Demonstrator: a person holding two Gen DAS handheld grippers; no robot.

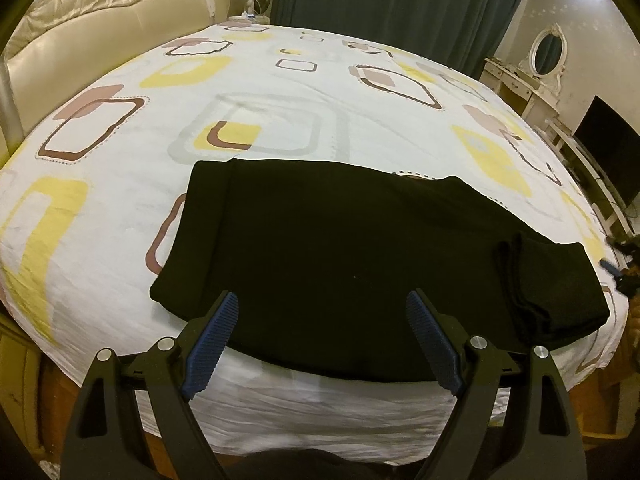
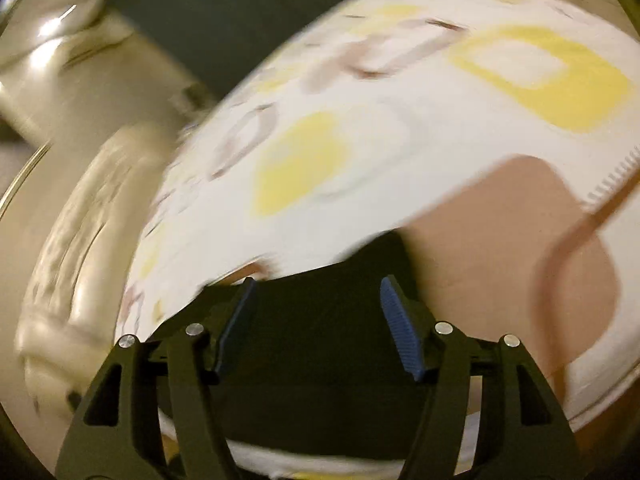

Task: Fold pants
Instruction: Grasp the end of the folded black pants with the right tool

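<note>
Black pants (image 1: 352, 248) folded flat at the near edge of my bed, on the patterned sheet (image 1: 280, 92), my left tongs (image 1: 322, 308) spread above them, my right tongs (image 2: 316, 292) apart too, gripping nothing, blurred view.

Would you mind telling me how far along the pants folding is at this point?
Done: the black pants lie flat on the bed, one end already doubled over at the right. In hand: nothing; the left claw hangs open above the near edge, and the right claw is open in a blurred view. Left: probably further folds.
</note>
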